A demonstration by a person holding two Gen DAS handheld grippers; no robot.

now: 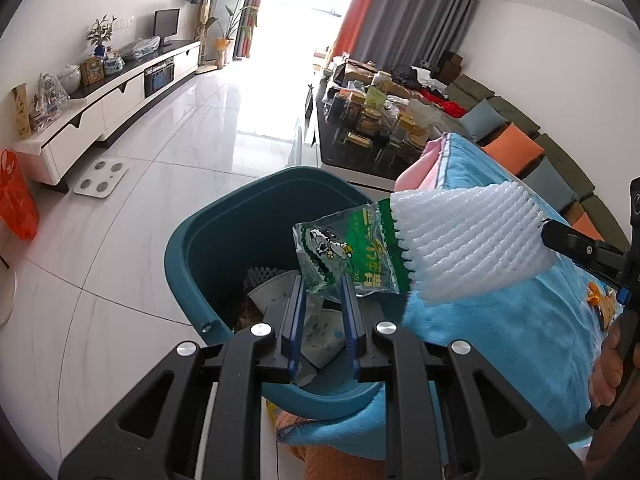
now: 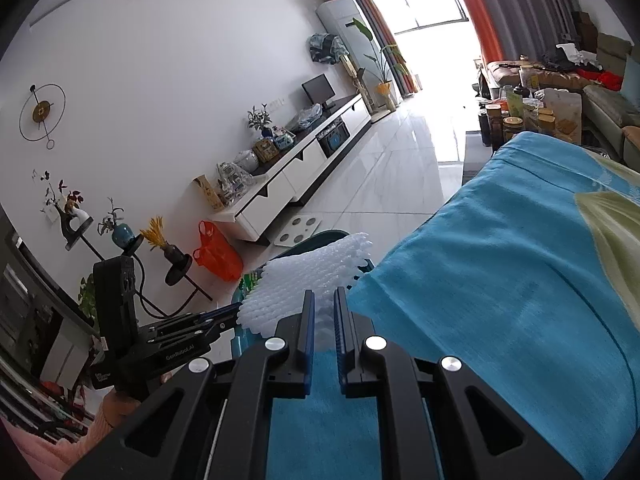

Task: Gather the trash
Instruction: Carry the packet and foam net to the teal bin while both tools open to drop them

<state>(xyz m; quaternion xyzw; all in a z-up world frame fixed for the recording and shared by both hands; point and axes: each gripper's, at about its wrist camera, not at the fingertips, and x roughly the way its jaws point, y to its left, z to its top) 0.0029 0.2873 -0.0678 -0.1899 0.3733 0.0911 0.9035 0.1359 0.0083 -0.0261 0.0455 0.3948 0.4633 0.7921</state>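
Wrapper (image 1: pixel 352 256) — upright over bin (image 1: pixel 224 240) in left jaws; foam net (image 1: pixel 468 240) slanting, seemingly in right jaws.

Daylight from the window (image 1: pixel 296 4) blows out to pure white in both views and throws hard glare across the glossy floor (image 1: pixel 248 92). The rest is evenly lit with soft shadows. Strong fisheye bending, black vignette in the corners. Focus sharp, slight blur far out at the edges.
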